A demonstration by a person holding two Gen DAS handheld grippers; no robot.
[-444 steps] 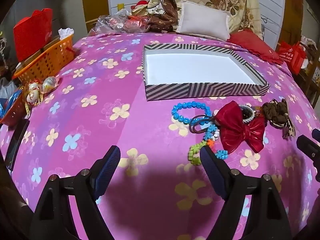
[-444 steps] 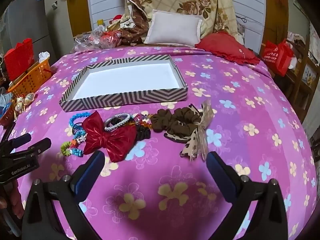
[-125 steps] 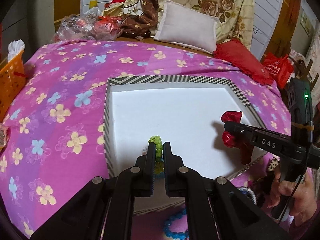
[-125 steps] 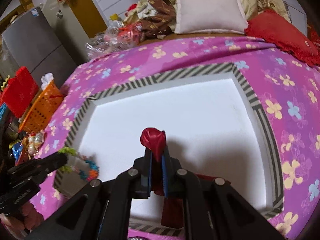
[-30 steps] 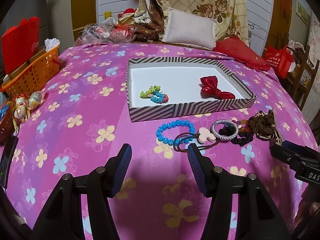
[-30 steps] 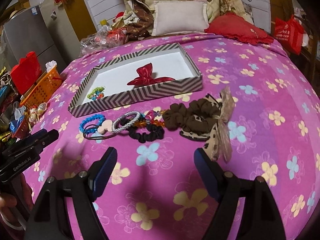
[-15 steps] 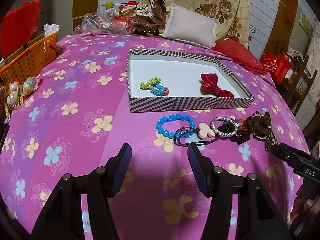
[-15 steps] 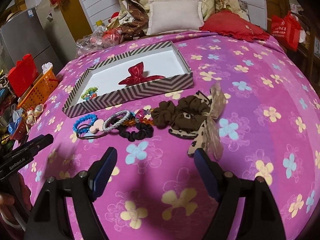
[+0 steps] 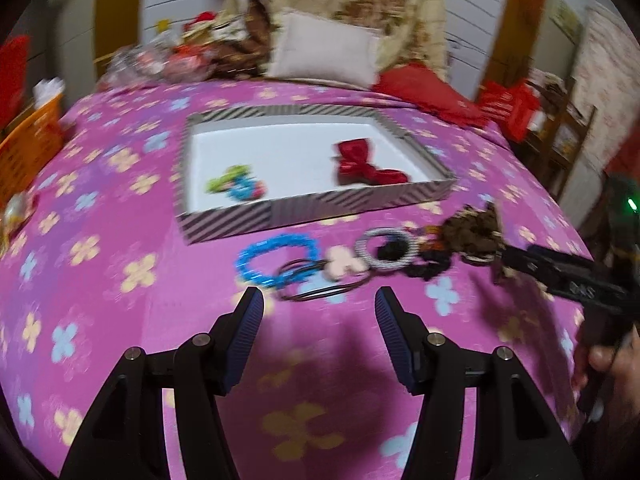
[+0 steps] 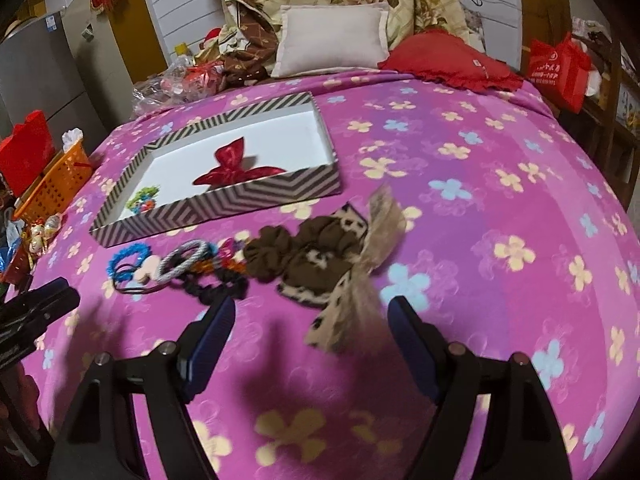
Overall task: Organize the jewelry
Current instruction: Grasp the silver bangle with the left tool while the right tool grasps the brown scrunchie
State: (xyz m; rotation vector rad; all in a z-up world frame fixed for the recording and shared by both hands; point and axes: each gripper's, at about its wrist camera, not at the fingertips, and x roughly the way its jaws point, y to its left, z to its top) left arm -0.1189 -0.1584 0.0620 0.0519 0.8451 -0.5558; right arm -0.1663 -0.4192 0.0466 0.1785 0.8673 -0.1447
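A striped tray [image 9: 320, 200] [image 10: 224, 200] lies on the pink flowered bedspread. Inside it are a red bow [image 9: 360, 164] [image 10: 232, 168] and a green and blue bead bracelet [image 9: 236, 184] [image 10: 142, 198]. In front of the tray lies a row of pieces: a blue bead bracelet [image 9: 276, 258] [image 10: 128, 258], a pink charm on dark cords [image 9: 340, 262] [image 10: 144, 272], a silver ring [image 9: 386, 248] [image 10: 184, 260], a black scrunchie [image 10: 216, 284] and a brown leopard scrunchie [image 9: 472, 232] [image 10: 316, 256]. My left gripper [image 9: 318, 312] stands open just short of the blue bracelet and cords. My right gripper [image 10: 310, 320] hangs open near the leopard scrunchie's tail.
An orange basket [image 10: 52, 180] and small ornaments [image 10: 42, 232] sit at the bed's left edge. Pillows [image 10: 332, 36], a red cushion [image 10: 452, 60] and a plastic bag pile [image 10: 180, 76] line the head of the bed. A red bag [image 10: 560, 68] hangs at the right.
Both grippers have shifted closer to the row of pieces in front of the tray. The left view has swung and blurred. Both stay open and empty.
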